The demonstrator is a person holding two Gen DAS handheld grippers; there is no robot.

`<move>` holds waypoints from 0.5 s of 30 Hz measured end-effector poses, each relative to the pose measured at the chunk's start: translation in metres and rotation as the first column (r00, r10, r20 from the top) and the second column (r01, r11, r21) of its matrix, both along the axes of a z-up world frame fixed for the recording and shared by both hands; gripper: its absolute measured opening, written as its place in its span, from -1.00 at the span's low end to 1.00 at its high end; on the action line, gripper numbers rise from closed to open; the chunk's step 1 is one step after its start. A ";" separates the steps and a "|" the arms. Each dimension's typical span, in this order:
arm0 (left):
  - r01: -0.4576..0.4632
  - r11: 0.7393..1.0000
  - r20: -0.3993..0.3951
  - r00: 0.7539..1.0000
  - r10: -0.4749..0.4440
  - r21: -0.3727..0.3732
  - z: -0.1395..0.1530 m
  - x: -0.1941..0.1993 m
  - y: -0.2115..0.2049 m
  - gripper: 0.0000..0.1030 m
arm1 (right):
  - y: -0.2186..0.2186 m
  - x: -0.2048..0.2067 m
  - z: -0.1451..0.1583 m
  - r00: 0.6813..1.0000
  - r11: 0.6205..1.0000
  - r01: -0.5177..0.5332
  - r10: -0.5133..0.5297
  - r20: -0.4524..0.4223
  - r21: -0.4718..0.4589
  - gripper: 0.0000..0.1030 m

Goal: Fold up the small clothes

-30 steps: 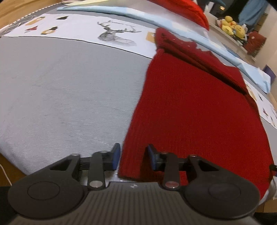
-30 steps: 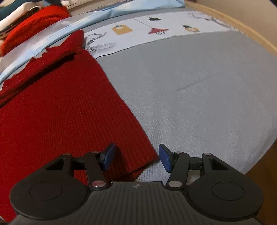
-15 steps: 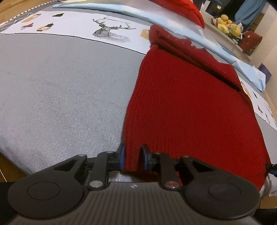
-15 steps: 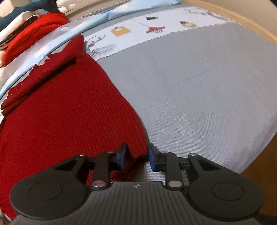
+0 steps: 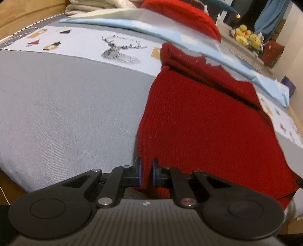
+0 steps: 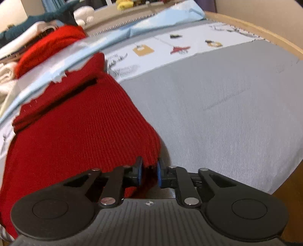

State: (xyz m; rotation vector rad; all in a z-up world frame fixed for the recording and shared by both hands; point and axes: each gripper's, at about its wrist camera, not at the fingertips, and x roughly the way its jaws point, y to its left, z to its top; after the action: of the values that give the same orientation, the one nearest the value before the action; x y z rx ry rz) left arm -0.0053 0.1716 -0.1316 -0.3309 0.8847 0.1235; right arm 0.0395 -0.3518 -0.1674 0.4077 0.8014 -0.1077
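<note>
A dark red knit garment lies spread on the grey bed cover, its far end partly folded over. My left gripper is shut on the garment's near left corner, and the cloth rises between the blue pads. In the right wrist view the same garment fills the left side. My right gripper is shut on its near right corner, lifted a little off the grey cover.
A white strip with printed deer and icons crosses the bed behind the garment. A light blue sheet and a bright red knit pile lie beyond it. A wooden bed edge runs at the right. Yellow toys sit far back.
Both grippers went from open around the garment's near corners to shut on them. They have since lifted the near edge, and the views have tilted up.
</note>
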 end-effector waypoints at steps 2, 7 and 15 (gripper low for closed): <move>0.008 1.000 0.028 1.000 -0.008 -0.008 0.012 -0.003 -0.001 -0.82 | -0.003 -0.005 0.010 1.000 1.000 0.008 -0.009 0.030 0.028 -0.88; 0.064 0.998 0.086 0.994 -0.065 0.017 0.046 -0.004 -0.010 -0.84 | -0.005 -0.013 0.040 0.992 0.997 -0.043 0.036 0.121 0.058 -0.89; 0.115 0.993 0.175 0.978 -0.117 0.022 0.108 -0.024 -0.021 -0.89 | -0.010 -0.037 0.098 0.962 0.991 -0.094 0.064 0.267 0.100 -0.90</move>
State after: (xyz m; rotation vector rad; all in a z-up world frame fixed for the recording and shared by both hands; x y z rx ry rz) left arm -0.0292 0.1506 -0.0238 -0.2740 0.7259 -0.0090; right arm 0.0022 -0.3619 -0.0692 0.4837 0.5613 0.0662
